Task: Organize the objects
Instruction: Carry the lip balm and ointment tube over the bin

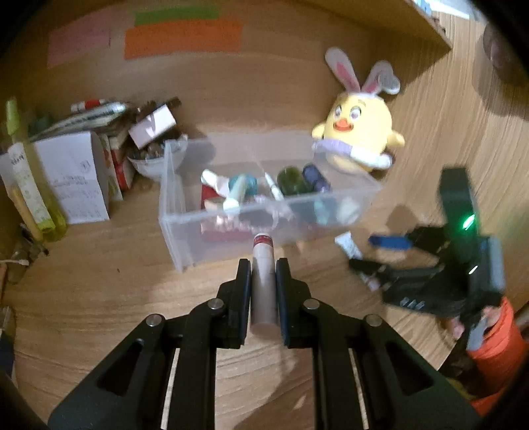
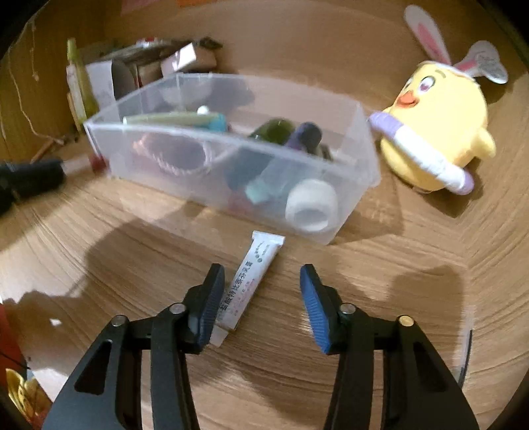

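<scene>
My left gripper (image 1: 263,264) is shut on a slim pale tube with a dark red cap (image 1: 263,281), held just in front of the clear plastic bin (image 1: 185,228). The bin (image 2: 109,145) holds several small bottles and tubes in two compartments. My right gripper (image 2: 263,274) stands open over a white ointment tube (image 2: 246,284) that lies flat on the wooden desk; its left pad (image 2: 210,307) is beside the tube, the right pad is apart from it. In the left wrist view the right gripper (image 1: 377,254) is low at the right, near that white tube (image 1: 347,244).
A yellow plush chick with bunny ears (image 1: 358,132) sits right of the bin. Boxes, a bowl and green bottles (image 1: 20,185) crowd the back left corner. A wooden shelf edge (image 1: 426,29) runs at upper right. A person's orange sleeve (image 1: 499,340) is at the right.
</scene>
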`<state>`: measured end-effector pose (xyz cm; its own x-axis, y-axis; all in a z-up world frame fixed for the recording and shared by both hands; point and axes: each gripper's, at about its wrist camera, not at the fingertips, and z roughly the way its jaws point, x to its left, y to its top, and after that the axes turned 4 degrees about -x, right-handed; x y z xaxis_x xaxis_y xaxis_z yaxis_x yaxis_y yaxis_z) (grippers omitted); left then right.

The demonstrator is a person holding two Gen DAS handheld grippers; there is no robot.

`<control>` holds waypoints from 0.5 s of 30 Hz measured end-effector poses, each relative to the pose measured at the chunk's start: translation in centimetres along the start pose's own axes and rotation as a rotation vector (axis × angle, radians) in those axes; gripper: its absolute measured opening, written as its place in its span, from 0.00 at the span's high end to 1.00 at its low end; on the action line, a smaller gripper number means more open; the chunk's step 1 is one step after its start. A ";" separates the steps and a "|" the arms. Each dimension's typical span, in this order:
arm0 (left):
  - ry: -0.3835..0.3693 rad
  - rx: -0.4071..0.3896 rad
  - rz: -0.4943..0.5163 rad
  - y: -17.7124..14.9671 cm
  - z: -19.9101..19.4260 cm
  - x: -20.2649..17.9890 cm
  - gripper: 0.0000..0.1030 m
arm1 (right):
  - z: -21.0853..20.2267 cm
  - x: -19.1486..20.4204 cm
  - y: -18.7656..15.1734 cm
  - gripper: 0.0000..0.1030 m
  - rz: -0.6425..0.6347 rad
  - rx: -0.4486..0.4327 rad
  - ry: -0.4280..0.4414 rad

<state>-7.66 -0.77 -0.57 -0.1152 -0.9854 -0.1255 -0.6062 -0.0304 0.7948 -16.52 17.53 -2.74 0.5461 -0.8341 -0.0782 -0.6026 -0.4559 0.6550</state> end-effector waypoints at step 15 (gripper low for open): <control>0.028 -0.146 -0.064 5.1 -2.5 1.4 0.86 | -4.3 0.9 0.3 0.85 0.023 -0.110 0.091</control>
<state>-8.98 -2.69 4.83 -0.0572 -0.9849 -0.1635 -0.4905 -0.1149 0.8638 -13.73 17.95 0.60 0.5863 -0.8101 0.0031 -0.5507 -0.3958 0.7348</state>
